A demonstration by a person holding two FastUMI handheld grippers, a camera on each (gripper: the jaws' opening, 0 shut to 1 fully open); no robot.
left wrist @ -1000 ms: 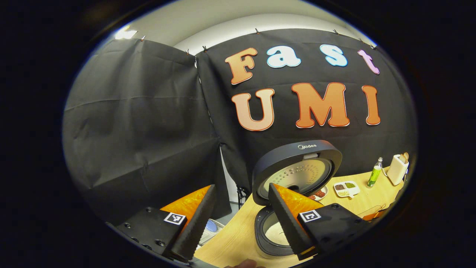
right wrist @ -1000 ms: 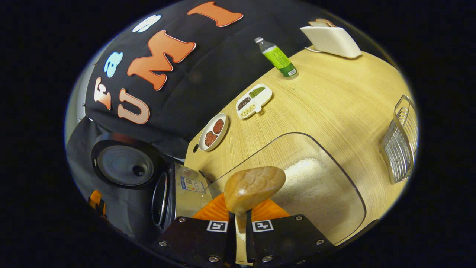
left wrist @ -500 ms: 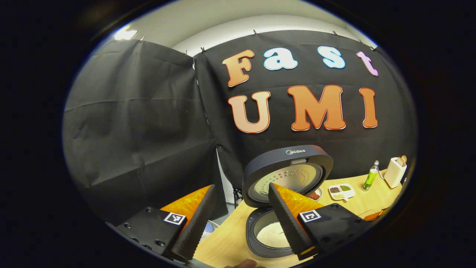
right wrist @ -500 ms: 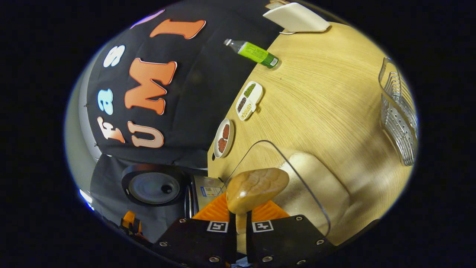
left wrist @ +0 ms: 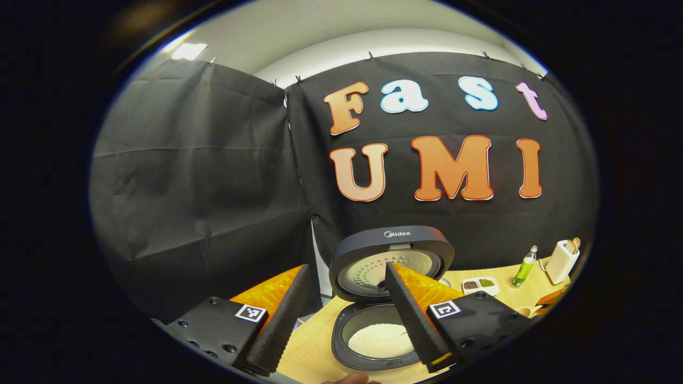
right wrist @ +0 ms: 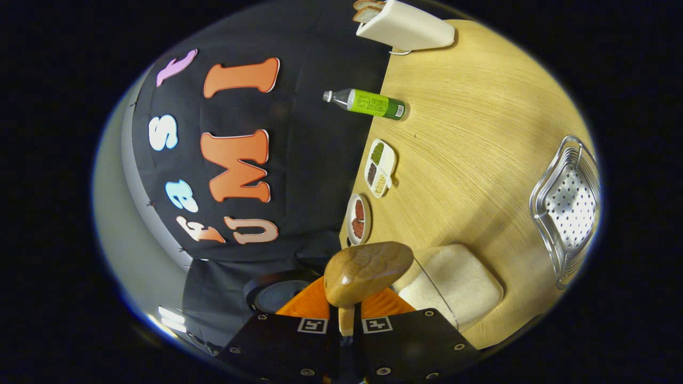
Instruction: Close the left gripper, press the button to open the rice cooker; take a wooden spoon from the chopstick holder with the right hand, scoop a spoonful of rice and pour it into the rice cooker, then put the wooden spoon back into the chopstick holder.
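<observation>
The dark rice cooker stands open, its lid up and white rice in its pot. My left gripper hangs open in front of it, holding nothing. My right gripper is shut on the handle of the wooden spoon, whose rounded back faces the camera. The right gripper view is rolled on its side. Just beyond the spoon sits the clear container of rice, with the cooker's lid to the left. The white chopstick holder stands at the table's far end.
Along the wall side of the wooden table are a green bottle, a white divided dish of grains and a round plate. A metal wire basket sits near the opposite edge.
The right gripper has rolled further with the spoon, so the table now stands upright in its view. The left gripper has drawn back, and the cooker looks smaller and lower.
</observation>
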